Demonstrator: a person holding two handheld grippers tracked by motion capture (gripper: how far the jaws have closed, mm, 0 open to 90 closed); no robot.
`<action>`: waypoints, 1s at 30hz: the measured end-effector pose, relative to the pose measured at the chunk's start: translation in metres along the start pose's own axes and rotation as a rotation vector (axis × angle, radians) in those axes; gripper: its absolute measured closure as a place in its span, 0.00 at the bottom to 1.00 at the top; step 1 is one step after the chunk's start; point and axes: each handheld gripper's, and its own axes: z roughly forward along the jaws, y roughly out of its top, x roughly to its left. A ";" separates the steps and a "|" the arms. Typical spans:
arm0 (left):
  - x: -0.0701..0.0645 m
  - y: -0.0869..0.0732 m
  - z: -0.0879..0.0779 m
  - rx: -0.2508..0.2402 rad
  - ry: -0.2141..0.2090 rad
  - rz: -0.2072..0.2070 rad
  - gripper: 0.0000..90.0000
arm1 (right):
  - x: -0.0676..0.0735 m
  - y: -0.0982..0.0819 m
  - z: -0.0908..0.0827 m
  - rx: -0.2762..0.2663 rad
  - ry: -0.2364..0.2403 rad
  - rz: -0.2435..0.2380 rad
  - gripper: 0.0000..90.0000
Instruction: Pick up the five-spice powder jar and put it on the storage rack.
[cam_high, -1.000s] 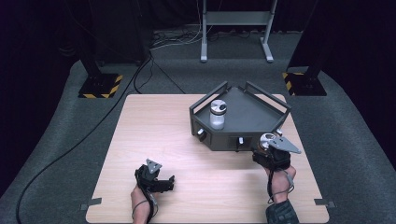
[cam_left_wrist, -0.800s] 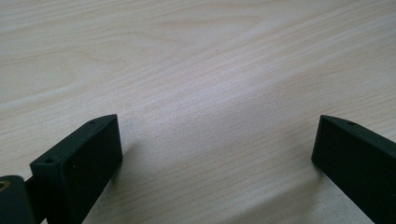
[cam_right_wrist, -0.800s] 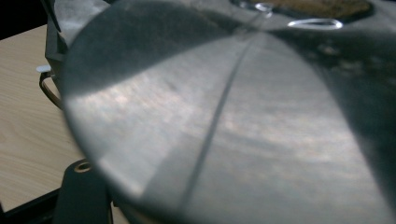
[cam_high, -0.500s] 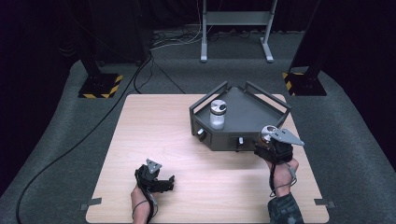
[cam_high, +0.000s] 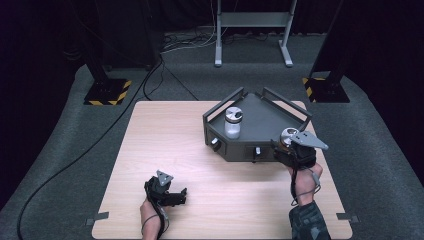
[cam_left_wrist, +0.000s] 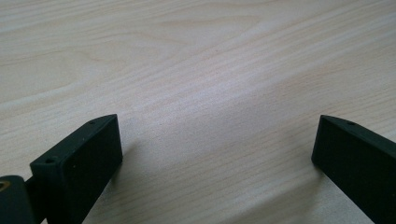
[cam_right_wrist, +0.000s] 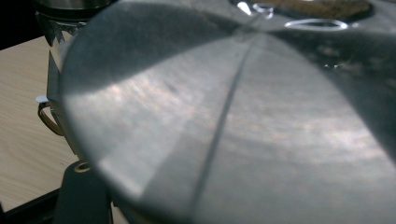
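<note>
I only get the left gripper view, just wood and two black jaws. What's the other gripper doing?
Observer: In the high view, the right gripper is closed on a lidded jar at the front right corner of a dark grey tray.
Operator: Is there anything on that tray?
Observer: Yes, a clear jar stands upright near its left side.
Operator: And where am I in all that?
Observer: Your left gripper sits low over the table near the person's edge, off to the left and well apart from the tray.
</note>
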 end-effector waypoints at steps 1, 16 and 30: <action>0.000 0.000 0.000 0.000 0.000 0.000 0.02 | -0.001 0.001 0.000 -0.001 -0.001 0.000 0.33; 0.000 0.000 0.000 0.000 0.000 0.000 0.02 | -0.008 0.014 0.006 0.004 -0.016 -0.007 0.33; 0.000 0.000 0.000 0.000 0.000 -0.001 0.01 | -0.017 0.028 0.017 0.011 -0.026 -0.009 0.33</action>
